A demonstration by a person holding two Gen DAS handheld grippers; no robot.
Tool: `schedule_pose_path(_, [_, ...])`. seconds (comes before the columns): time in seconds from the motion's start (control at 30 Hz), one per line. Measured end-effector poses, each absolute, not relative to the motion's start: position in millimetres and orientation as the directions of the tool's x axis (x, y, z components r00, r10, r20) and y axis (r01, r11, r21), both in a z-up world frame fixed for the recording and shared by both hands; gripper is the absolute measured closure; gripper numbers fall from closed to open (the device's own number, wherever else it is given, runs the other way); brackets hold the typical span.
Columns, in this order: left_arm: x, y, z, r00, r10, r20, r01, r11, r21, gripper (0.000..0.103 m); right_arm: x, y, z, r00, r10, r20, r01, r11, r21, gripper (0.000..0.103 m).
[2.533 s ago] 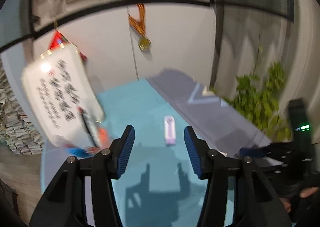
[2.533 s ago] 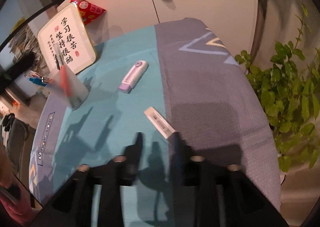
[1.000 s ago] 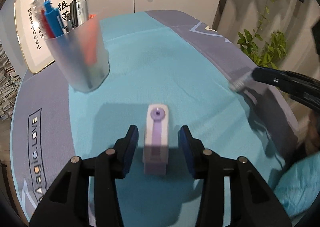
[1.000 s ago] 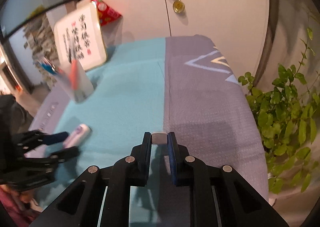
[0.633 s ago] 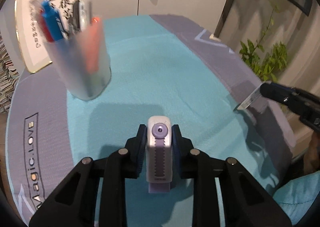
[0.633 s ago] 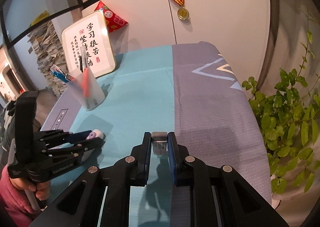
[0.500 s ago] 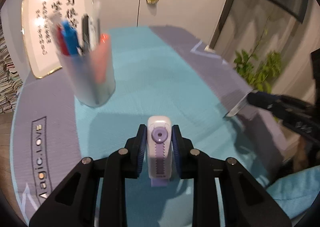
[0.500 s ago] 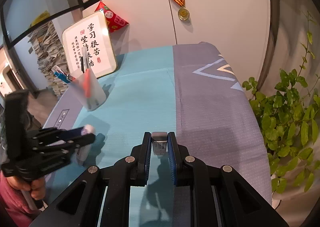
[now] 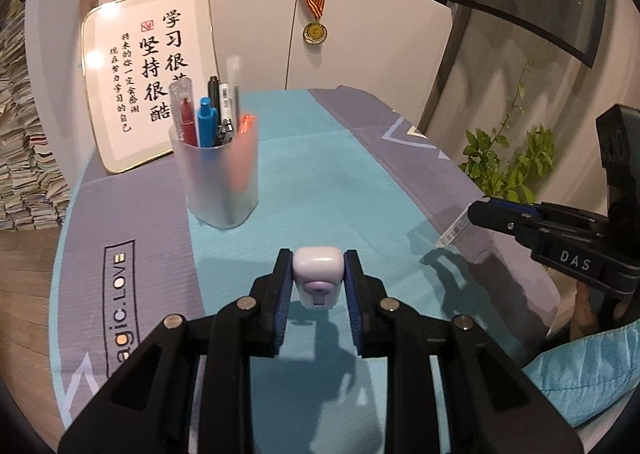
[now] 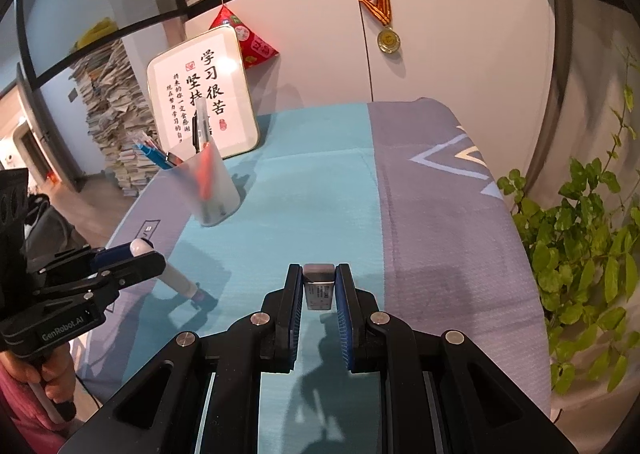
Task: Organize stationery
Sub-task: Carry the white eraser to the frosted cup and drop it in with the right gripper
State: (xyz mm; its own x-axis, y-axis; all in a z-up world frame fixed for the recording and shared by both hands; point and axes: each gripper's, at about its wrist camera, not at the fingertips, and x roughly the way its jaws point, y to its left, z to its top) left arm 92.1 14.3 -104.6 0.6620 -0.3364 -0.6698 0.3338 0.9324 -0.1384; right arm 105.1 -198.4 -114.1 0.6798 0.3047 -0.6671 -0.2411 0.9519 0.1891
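Left wrist view, from left to right: a stack of papers (image 9: 24,158) stands on the floor beyond the table's left edge, and a framed calligraphy board (image 9: 150,74) leans against the wall at the back-left corner of the table (image 9: 320,182). Just in front of the board stands a frosted pen cup (image 9: 218,178), upright on the seam between the grey border and the teal middle of the cloth; it holds a red pen, a blue pen, black pens and an orange marker, all standing on end. Teal cloth right of the cup lies bare as far as the grey strip along the right edge. Low in the middle, the left gripper (image 9: 318,290) is clamped on a white and lilac correction tape (image 9: 318,278), lifted clear of the cloth with its shadow beneath. Further right, the right gripper (image 9: 476,214) hangs over the table's right edge, pinching a thin clear ruler (image 9: 454,230) that slants down toward the cloth. A potted plant (image 9: 508,162) stands past that edge.

Right wrist view, left to right: the left gripper (image 10: 138,258) holds the correction tape (image 10: 176,278) tilted, its lower end close above the cloth; the pen cup (image 10: 206,184) stands behind it. At the centre, the right gripper (image 10: 319,288) has narrow jaws closed on the ruler (image 10: 319,286), above the teal-grey seam.
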Motion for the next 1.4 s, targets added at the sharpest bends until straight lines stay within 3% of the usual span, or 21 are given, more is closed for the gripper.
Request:
schedule_pose_path(0.27, [86.5,28.7,-102.1,0.699,-0.301,-0.648,0.302,0.947,-0.114,0.080,109.3,-180.2,-95.7,0.684,0.325,-0.653,-0.261,0.945,0.197,0.086])
schedule_pose_path(0.6, [80.6,73.4,-93.5,0.748,-0.235,-0.621,0.204,0.971,-0.122,0.080,155.0,-112.0,-28.9,0.713,0.428,-0.555,-0.389,0.900,0.195,0.086])
schedule_pose_path(1.4, [93.2,122.0,-110.1,0.746,-0.174,-0.643,0.101,0.984,-0.150,0.080,237.4,-12.2,-56.4,0.615,0.427,-0.663,-0.444,0.882,0.156,0.086])
